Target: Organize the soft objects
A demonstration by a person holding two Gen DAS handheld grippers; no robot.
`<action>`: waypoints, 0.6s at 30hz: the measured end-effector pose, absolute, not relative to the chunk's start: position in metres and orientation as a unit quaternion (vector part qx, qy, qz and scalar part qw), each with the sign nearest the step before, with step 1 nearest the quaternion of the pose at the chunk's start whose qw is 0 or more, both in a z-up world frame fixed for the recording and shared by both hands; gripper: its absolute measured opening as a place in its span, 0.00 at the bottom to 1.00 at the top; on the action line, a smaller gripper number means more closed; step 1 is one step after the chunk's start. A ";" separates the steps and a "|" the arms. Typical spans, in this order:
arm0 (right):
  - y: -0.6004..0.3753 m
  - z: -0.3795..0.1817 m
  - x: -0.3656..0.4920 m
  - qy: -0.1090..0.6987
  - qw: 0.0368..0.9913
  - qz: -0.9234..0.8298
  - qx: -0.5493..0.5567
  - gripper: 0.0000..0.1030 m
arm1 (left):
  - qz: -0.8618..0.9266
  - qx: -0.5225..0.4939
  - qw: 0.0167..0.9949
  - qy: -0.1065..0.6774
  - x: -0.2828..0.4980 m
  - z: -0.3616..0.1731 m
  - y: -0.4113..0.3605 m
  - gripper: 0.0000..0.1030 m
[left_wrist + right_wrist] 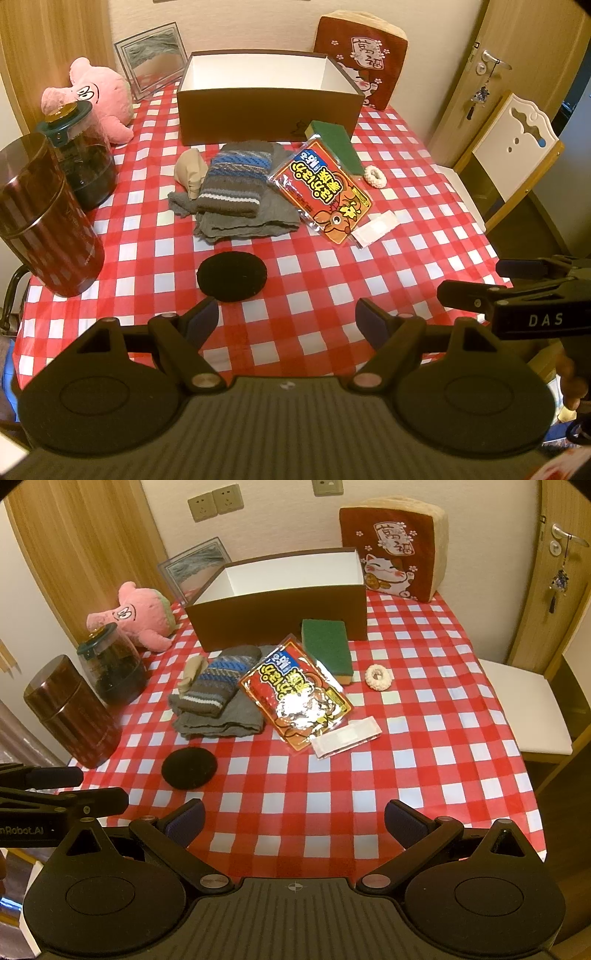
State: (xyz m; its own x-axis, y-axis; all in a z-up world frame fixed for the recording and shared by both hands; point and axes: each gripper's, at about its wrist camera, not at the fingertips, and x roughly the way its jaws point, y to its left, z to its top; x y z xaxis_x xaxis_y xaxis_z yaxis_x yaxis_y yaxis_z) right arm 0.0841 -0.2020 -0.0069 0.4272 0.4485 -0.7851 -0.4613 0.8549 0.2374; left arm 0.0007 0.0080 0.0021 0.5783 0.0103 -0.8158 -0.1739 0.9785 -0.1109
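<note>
An open brown box [269,110] [280,613] with a white inside stands at the back of the red-checked table. In front of it lie a striped knit piece [234,177] [214,683] on a grey cloth [255,218] [229,716], a beige pouch [190,170] [190,672], a green sponge [338,146] [327,646], an orange foil packet [325,192] [295,694], a white scrunchie [375,176] [377,676] and a black round pad [232,276] [189,767]. My left gripper [287,325] is open and empty above the near table. My right gripper [294,823] is open and empty too.
A pink plush [96,99] [142,618], a glass jar [86,162] [114,664] and a brown canister [44,221] [74,709] stand at the left. A cat cushion [360,61] [393,546] leans on the back wall. A white chair [524,709] is to the right.
</note>
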 end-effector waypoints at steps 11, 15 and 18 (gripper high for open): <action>-0.202 -0.007 0.085 0.462 0.845 0.269 -0.007 1.00 | 0.052 -0.090 0.884 0.457 0.001 0.002 0.007 0.78; -0.202 -0.008 0.085 0.462 0.845 0.269 -0.007 1.00 | 0.052 -0.089 0.884 0.456 0.001 0.002 0.008 0.78; -0.201 -0.008 0.085 0.462 0.845 0.270 -0.007 1.00 | 0.053 -0.089 0.883 0.457 0.000 0.001 0.011 0.78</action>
